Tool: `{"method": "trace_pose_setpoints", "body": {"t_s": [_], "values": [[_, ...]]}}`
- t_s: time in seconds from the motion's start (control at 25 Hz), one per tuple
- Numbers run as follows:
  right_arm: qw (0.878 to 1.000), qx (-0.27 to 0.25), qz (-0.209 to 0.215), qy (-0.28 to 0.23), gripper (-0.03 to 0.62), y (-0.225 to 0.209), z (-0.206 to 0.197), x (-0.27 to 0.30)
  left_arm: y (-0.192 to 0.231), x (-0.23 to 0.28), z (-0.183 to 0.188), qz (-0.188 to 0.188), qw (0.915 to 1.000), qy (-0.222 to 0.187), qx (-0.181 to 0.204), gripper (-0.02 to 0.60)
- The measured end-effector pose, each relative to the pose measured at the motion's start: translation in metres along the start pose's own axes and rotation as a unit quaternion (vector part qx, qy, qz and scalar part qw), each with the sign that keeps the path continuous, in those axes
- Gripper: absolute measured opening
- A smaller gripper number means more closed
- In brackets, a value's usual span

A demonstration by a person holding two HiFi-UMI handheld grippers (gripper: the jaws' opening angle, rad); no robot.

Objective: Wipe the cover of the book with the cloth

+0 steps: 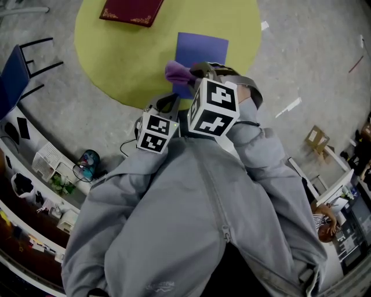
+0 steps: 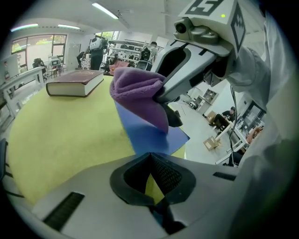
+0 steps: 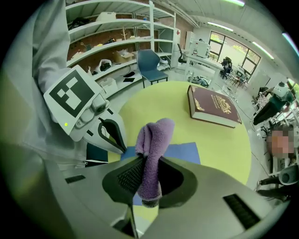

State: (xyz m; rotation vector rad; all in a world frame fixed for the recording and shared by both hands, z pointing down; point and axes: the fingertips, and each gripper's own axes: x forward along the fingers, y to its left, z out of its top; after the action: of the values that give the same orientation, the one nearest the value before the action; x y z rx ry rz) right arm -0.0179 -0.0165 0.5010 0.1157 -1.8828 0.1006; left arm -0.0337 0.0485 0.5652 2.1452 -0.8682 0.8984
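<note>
Grey floor surrounds a round yellow bench (image 1: 104, 64) in the head view, with the maroon book (image 1: 131, 11) at its far edge, a blue sheet (image 1: 203, 49) nearer, a blue chair (image 1: 13, 78) to the left, and grey sleeves (image 1: 255, 145) covering the near rim. Left gripper view: left tool (image 2: 150, 156) closed tip to tip, empty; the right tool (image 2: 161, 93) crosses ahead, screening part of the sheet. Right gripper view: right tool clamped on the purple cloth (image 3: 152, 140) over the sheet, book lying flat beyond, well apart.
</note>
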Motion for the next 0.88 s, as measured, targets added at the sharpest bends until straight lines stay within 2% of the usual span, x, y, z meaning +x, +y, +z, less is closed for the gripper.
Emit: {"method": "trace_pose_setpoints", "body": {"t_s": [0.32, 0.6, 0.88], "values": [[0.999, -0.027, 0.018, 0.000, 0.084, 0.006, 0.024, 0.028, 0.002, 0.000, 0.000, 0.001, 1.0000, -0.005, -0.007, 0.017], [0.999, -0.031, 0.022, 0.023, 0.084, 0.007, 0.014, 0.051, 0.003, 0.001, 0.000, 0.003, 0.9999, -0.007, -0.008, 0.017], [0.999, -0.017, 0.024, 0.036, 0.084, 0.007, -0.008, 0.047, 0.003, 0.000, -0.001, 0.006, 0.9999, -0.008, -0.009, 0.017]]}}
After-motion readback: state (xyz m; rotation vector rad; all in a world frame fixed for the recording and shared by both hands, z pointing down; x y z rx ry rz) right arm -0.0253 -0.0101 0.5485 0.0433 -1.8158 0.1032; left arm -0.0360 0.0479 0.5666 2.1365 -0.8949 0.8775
